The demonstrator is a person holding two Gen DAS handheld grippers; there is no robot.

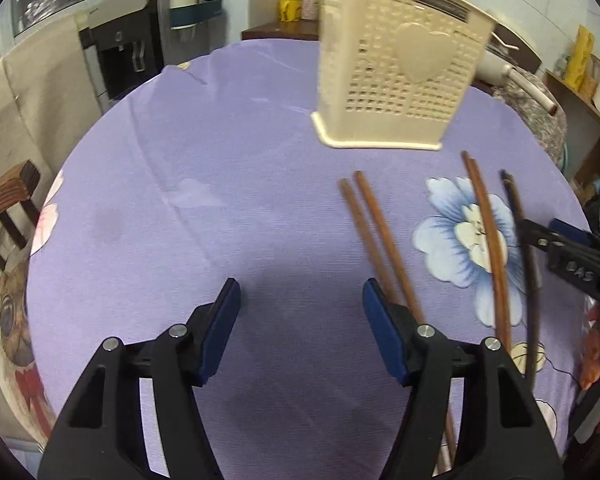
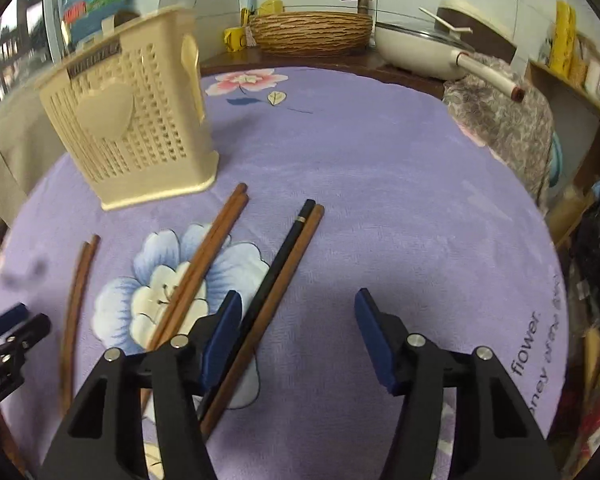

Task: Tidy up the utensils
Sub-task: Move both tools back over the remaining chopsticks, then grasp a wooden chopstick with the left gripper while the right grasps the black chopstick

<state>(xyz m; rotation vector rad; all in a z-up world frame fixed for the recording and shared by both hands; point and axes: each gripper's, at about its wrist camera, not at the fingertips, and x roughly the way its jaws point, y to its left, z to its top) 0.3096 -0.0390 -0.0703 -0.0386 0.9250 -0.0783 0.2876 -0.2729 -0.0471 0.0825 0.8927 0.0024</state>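
A cream perforated utensil holder (image 1: 396, 68) with a heart on its side stands upright on the purple tablecloth (image 1: 220, 208); it also shows in the right wrist view (image 2: 132, 120). Several chopsticks lie on the cloth in front of it: a brown pair (image 1: 376, 232), a brown pair (image 1: 488, 232) across the blue flower, and a black one (image 1: 520, 232) with a brown one. In the right wrist view these are the left pair (image 2: 78, 292), the middle pair (image 2: 204, 264) and the black-and-brown pair (image 2: 284, 268). My left gripper (image 1: 302, 296) is open and empty, left of the brown pair. My right gripper (image 2: 298, 308) is open and empty, its left finger beside the black-and-brown pair.
A counter behind the table holds a woven basket (image 2: 312, 32), a white pan (image 2: 420, 52) with a long handle, and yellow cups (image 2: 236, 38). A patterned cloth heap (image 2: 504, 120) lies at the table's right edge. A wooden chair (image 1: 8, 208) stands at the left.
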